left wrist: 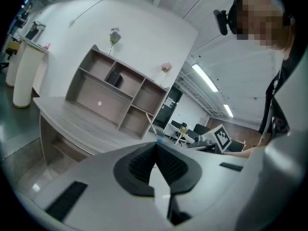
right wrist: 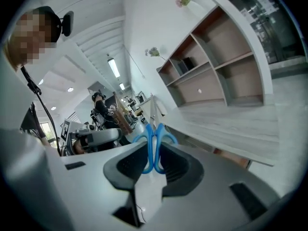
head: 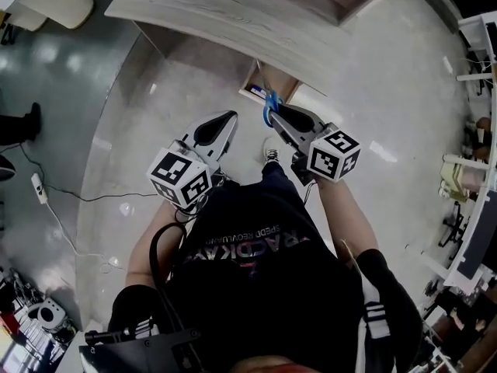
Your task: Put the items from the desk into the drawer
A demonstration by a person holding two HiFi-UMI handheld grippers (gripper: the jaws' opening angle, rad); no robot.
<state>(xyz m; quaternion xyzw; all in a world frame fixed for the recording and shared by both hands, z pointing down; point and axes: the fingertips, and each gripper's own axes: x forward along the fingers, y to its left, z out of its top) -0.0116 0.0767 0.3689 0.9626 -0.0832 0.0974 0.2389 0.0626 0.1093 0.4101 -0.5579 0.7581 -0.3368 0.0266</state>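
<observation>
My right gripper [head: 273, 110] is shut on blue-handled scissors [head: 269, 107], held just in front of the open drawer [head: 289, 84] under the pale wooden desk [head: 217, 14]. In the right gripper view the scissors [right wrist: 154, 141] stand upright between the pads, handles sticking out past the tips of the right gripper [right wrist: 154, 153]. My left gripper [head: 231, 119] hangs beside it over the floor, shut with nothing in it; in its own view the left gripper [left wrist: 155, 147] has its pads pressed together. The drawer's inside is mostly hidden by the right gripper.
An open-fronted shelf unit [left wrist: 115, 93] stands on the desk, with small flower vases on top. A power strip and cable [head: 37, 186] lie on the floor at the left. Another person's shoe [head: 23, 124] shows at the far left. Chairs and desks crowd the right edge.
</observation>
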